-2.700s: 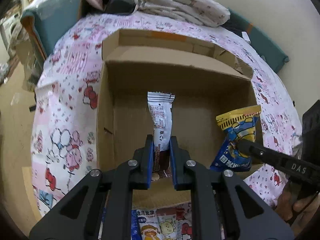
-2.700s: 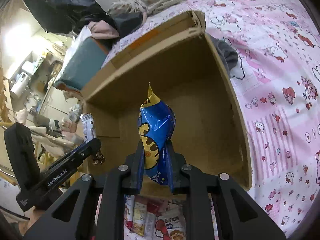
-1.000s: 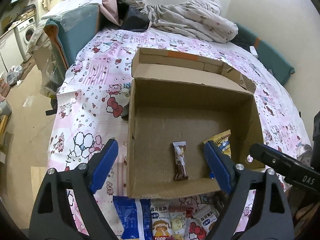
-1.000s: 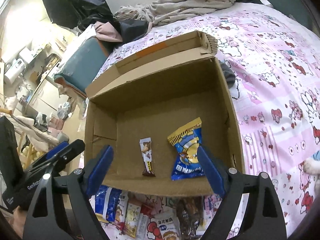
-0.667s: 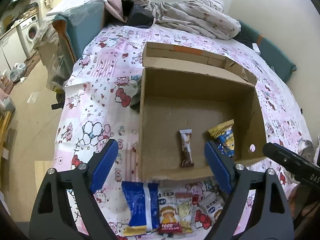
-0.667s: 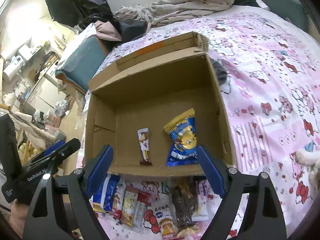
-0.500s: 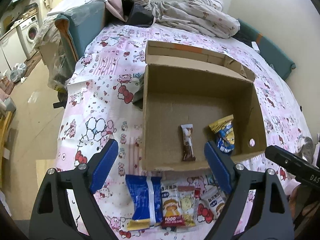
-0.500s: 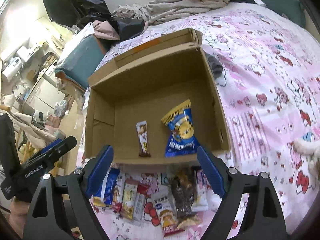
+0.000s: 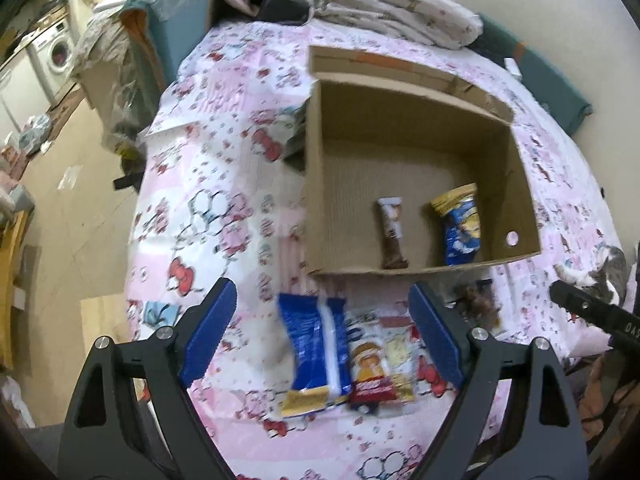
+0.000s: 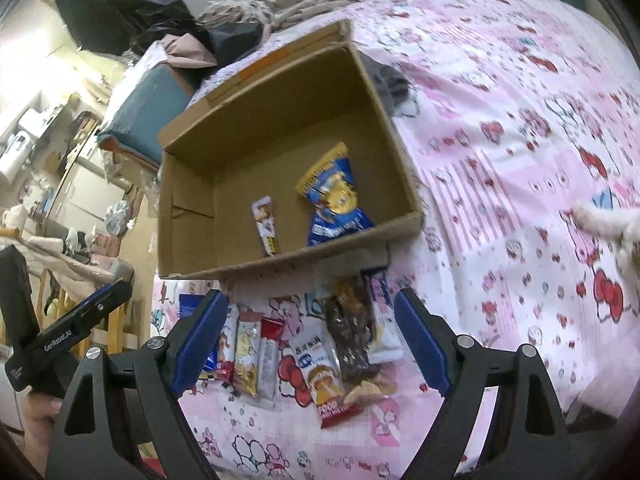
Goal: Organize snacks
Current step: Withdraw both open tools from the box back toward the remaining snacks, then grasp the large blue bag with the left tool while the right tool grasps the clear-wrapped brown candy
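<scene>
Since both snacks dropped into box (image 9: pixel 520 184), left claw (image 9: pixel 320 336), right claw (image 10: pixel 308 336) wide, empty

We see a cardboard box (image 9: pixel 316 184) of plain brown corrugated board, matt and slightly rough inside. In the box, the blue snack bag (image 9: pixel 460 224) and the slim brown bar (image 9: pixel 392 232) have glossy film wrappers. In front of the box, the loose packets (image 10: pixel 320 356) are shiny plastic or foil. Under the box, the pink printed sheet (image 10: pixel 520 160) is soft matt cloth. Nearest us, the left gripper (image 9: pixel 320 336) and the right gripper (image 10: pixel 308 344) are matt black plastic with ribbed blue pads.
</scene>
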A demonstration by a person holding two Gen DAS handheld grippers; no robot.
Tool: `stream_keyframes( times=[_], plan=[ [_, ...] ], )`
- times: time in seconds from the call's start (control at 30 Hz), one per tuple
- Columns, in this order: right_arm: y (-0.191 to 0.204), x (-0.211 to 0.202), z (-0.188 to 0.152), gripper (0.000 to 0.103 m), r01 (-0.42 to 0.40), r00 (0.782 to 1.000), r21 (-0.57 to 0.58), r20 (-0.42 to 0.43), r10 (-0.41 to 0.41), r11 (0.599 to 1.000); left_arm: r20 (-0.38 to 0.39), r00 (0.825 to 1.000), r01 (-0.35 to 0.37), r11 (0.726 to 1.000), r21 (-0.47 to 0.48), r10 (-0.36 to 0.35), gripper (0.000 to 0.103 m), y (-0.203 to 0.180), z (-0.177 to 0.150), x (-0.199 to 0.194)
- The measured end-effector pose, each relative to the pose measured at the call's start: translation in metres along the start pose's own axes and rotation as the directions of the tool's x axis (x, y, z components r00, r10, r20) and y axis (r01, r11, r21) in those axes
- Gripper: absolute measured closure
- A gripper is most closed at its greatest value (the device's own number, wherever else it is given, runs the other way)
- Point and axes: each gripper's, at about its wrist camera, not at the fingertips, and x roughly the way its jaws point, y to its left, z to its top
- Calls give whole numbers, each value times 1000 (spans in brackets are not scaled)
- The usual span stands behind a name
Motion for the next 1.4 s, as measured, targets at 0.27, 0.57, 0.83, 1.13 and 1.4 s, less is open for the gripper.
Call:
stream_keyframes(
  times=[0.27, 0.57, 0.83, 1.13, 1.4],
  plan=[
    [-12, 12, -3, 15, 5, 999, 103, -54, 1, 995, -98, 995, 9, 978, -209, -30, 18, 52, -9, 18],
    [-6, 22, -4, 15, -10, 996, 107, -84, 20, 994, -268, 956, 18, 939, -344, -117, 20, 67, -37, 66],
    [-12, 22, -4, 15, -13, 996, 138, -81, 24, 990, -379, 914, 40, 961, -273, -146, 42, 33, -51, 103],
    [-13, 23, 0, 15, -9, 996, 145, -84, 21, 989, -408, 910, 2, 984, -176, -75, 79, 11, -58, 101],
    [-22, 23, 2, 18, 2, 996, 168, -85, 12, 986, -303, 949, 27, 983, -184, -83, 80, 15, -53, 39]
  ],
)
